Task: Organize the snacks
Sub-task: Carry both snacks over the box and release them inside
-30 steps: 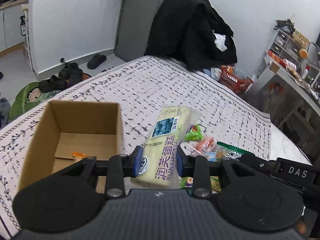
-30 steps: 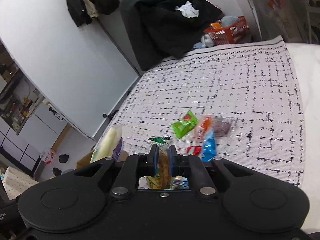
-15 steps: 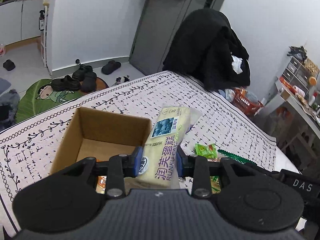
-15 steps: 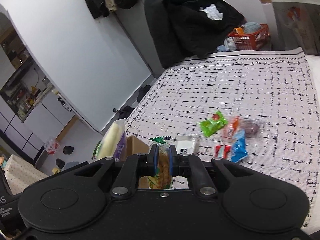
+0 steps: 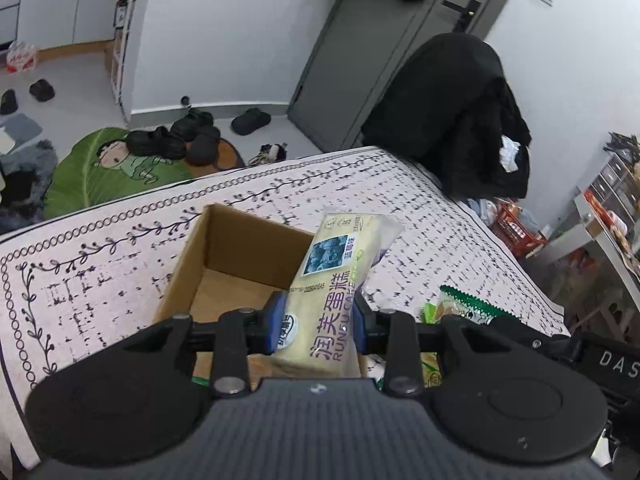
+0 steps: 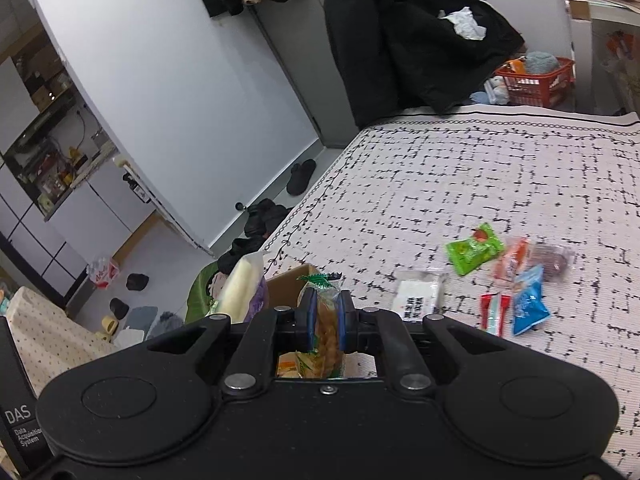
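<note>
My left gripper is shut on a long pale-yellow cake packet, held over the right side of an open cardboard box on the patterned bedspread. My right gripper is shut on a clear snack bag with a green top; it hangs just right of the box corner. The cake packet shows at the left of the right wrist view. Loose snacks lie on the bed: a green packet, a white packet, a blue packet, a red-and-white stick.
The bedspread ends at a near edge on the left; below it lie a green floor mat and black shoes. A black coat drapes past the bed's far end. A red basket sits on the floor.
Both grippers have moved leftward towards the box with their packets still held. The box now sits lower and nearer under the left gripper, and more floor shows beyond the bed.
</note>
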Action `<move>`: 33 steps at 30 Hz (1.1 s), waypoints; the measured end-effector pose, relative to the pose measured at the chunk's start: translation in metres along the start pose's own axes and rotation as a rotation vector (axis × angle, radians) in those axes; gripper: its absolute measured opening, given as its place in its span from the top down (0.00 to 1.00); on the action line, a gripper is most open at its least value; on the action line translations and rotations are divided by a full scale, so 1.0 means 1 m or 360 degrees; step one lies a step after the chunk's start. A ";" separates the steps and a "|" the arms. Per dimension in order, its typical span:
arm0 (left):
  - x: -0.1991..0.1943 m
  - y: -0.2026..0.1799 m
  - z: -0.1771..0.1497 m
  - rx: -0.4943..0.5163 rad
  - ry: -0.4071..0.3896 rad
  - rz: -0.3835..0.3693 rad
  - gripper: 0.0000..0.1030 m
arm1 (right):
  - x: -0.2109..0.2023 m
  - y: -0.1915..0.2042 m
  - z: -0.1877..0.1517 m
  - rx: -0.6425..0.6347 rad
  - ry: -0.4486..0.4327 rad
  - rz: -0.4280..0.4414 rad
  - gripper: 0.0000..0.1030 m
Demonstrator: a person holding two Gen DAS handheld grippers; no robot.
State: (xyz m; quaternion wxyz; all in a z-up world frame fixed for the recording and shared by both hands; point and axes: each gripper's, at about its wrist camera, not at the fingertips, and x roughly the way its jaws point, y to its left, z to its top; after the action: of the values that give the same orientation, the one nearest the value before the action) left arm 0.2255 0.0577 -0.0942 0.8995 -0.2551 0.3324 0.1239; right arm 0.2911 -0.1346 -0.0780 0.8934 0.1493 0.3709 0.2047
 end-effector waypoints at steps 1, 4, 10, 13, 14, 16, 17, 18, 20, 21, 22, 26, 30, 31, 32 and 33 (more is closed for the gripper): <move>0.001 0.004 0.001 -0.0014 0.0006 0.0005 0.68 | 0.002 0.003 -0.001 -0.0005 0.0005 0.0000 0.90; 0.005 0.013 0.003 -0.0051 0.0019 0.0019 0.68 | 0.010 0.013 -0.002 -0.0025 0.0021 -0.0001 0.90; 0.013 0.030 0.007 -0.0116 0.0046 0.0033 0.68 | 0.024 0.031 -0.002 -0.0064 0.0050 -0.0012 0.90; 0.018 0.037 0.008 -0.0153 0.0068 0.0037 0.68 | 0.030 0.037 -0.003 -0.0079 0.0062 -0.0019 0.90; 0.019 0.039 0.008 -0.0162 0.0074 0.0039 0.68 | 0.032 0.039 -0.003 -0.0085 0.0066 -0.0020 0.90; 0.021 0.042 0.008 -0.0178 0.0083 0.0038 0.67 | 0.035 0.042 -0.003 -0.0095 0.0073 -0.0025 0.90; 0.022 0.044 0.008 -0.0187 0.0086 0.0042 0.67 | 0.036 0.044 -0.003 -0.0099 0.0076 -0.0026 0.90; 0.022 0.044 0.008 -0.0192 0.0084 0.0052 0.66 | 0.037 0.045 -0.003 -0.0103 0.0078 -0.0028 0.90; 0.021 0.045 0.008 -0.0196 0.0069 0.0052 0.65 | 0.040 0.047 -0.003 -0.0113 0.0081 -0.0032 0.90; 0.020 0.046 0.009 -0.0195 0.0065 0.0047 0.65 | 0.041 0.048 -0.003 -0.0116 0.0084 -0.0035 0.90; 0.020 0.046 0.009 -0.0195 0.0063 0.0041 0.64 | 0.042 0.050 -0.003 -0.0120 0.0085 -0.0037 0.90; 0.019 0.046 0.009 -0.0199 0.0070 0.0038 0.64 | 0.046 0.055 -0.002 -0.0132 0.0088 -0.0039 0.90; 0.018 0.049 0.009 -0.0219 0.0072 0.0040 0.62 | 0.049 0.061 0.003 -0.0136 0.0084 -0.0015 0.89; 0.018 0.050 0.010 -0.0222 0.0069 0.0043 0.61 | 0.050 0.062 0.004 -0.0130 0.0090 -0.0004 0.89; 0.017 0.050 0.009 -0.0223 0.0065 0.0046 0.60 | 0.051 0.063 0.005 -0.0115 0.0102 0.0015 0.89; 0.017 0.050 0.010 -0.0223 0.0064 0.0048 0.58 | 0.053 0.062 0.006 -0.0095 0.0117 0.0025 0.88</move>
State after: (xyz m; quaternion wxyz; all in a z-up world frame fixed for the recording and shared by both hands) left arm 0.2239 0.1055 -0.1181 0.8706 -0.3148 0.3447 0.1552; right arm 0.3139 -0.0557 -0.0795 0.8816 0.1178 0.3961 0.2280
